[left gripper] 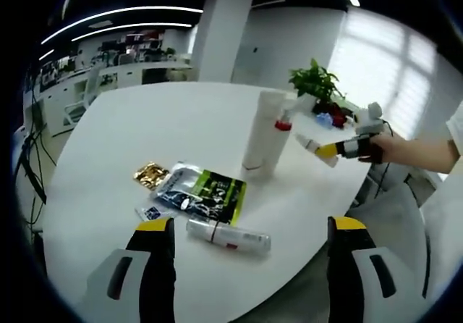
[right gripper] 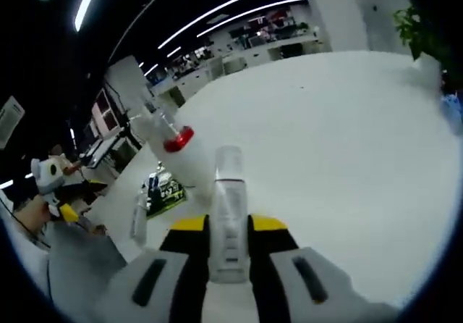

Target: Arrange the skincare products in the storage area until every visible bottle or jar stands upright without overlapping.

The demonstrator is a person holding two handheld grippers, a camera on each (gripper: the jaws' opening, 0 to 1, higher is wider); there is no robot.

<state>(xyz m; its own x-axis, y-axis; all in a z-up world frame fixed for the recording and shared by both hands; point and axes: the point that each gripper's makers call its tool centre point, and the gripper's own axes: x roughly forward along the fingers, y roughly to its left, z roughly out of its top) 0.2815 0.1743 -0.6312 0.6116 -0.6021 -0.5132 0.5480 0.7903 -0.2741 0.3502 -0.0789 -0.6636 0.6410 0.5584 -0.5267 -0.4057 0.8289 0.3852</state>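
Clear bottle (right gripper: 228,214) clamped between the right tool's (right gripper: 228,230) jaws, long axis running straight forward along them, capped end away from the tool, over the white desk (right gripper: 347,135). In the left gripper view the same bottle (left gripper: 316,148) sticks out of the right tool (left gripper: 340,149), held by a person's hand (left gripper: 383,149) off the desk's far right edge, pointing toward the tall white tube (left gripper: 262,133).

Tall white tube stands upright near the middle of the desk (left gripper: 145,120), well ahead of the left tool (left gripper: 249,254). A small red-collared bottle (left gripper: 286,119) sits against its right side; in the right gripper view this red-collared bottle (right gripper: 170,138) lies just ahead-left of the held bottle's tip, tilted.

Close ahead of the left tool: a clear tube with red band (left gripper: 228,235) lying flat, long axis crosswise to the jaws. Beyond it a dark green-and-black pouch (left gripper: 202,193) flat on the desk, a small blue sachet (left gripper: 153,212) at its near-left corner, a gold foil packet (left gripper: 152,174) further left.

Potted plant (left gripper: 316,84) at the far right of the desk, behind the tube.

Left tool spread wide, jaws apart, gripping nothing.
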